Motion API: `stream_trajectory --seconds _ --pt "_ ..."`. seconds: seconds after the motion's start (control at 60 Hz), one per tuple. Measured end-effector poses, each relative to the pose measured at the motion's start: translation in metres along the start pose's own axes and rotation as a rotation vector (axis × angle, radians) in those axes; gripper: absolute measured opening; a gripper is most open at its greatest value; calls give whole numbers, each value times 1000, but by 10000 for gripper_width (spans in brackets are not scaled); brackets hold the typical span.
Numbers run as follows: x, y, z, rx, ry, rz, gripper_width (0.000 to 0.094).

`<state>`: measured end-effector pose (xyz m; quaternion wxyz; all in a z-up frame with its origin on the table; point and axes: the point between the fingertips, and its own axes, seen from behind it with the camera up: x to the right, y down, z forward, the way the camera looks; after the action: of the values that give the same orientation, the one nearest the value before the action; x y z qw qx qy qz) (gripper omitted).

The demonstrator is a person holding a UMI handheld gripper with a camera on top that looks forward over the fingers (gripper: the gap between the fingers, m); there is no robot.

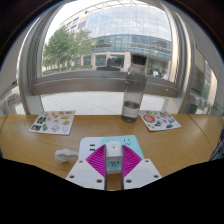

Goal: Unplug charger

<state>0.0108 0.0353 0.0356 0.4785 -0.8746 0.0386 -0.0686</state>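
Note:
A small white charger (113, 155) stands plugged into a white power strip (92, 146) that lies on the wooden table (30, 145). My gripper (113, 152) is over the strip with the charger between its two fingers. Both magenta pads (97, 160) press against the charger's sides, so the gripper is shut on it. The charger's base and the socket under it are hidden by the fingers.
A white cable end (65, 153) lies on the table left of the strip. A clear water bottle (131, 100) stands beyond the strip near the window. Two printed sheets lie flat, one at the far left (52, 122) and one at the far right (160, 121).

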Motion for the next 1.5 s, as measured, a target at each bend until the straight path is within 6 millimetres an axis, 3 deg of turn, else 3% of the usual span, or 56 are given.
stream_trajectory --seconds 0.033,0.117,0.15,0.167,0.217,0.233,0.283,0.333,0.367,0.433,0.45,0.5,0.533,0.55,0.567,0.633,0.65,0.75,0.967,1.133,1.217,1.267,1.367,1.5 --pt "-13 2 17 -8 -17 34 174" --pt "-22 -1 22 -35 -78 110 149" --pt "-17 -20 9 -21 -105 126 150" --pt "-11 -45 1 39 -115 148 150" --pt "18 -104 -29 203 -109 156 148" --pt "29 -128 -30 220 -106 151 148" --pt "71 -172 -68 329 -44 129 148" --pt "112 -201 -89 393 15 126 147" --pt "142 -217 -91 414 45 122 147" --pt "181 -206 -86 368 107 107 149" --pt "199 -200 -74 373 115 108 148" --pt "222 -167 -51 286 116 111 149" --pt "225 -143 -31 236 99 126 149" --pt "234 -134 -48 221 93 131 148" --pt "227 -121 -23 192 74 140 148" --pt "226 -83 14 107 18 169 148" --pt "226 -69 14 82 3 174 155" --pt "219 -31 42 -9 -63 162 176" --pt "196 15 68 -99 -166 120 195" --pt "195 12 70 -91 -166 107 282" --pt "198 7 68 -80 -139 123 526" --pt "197 -2 62 -54 -126 130 616" --pt "195 -34 34 36 -103 131 683" --pt "176 -69 -29 149 -72 127 809"
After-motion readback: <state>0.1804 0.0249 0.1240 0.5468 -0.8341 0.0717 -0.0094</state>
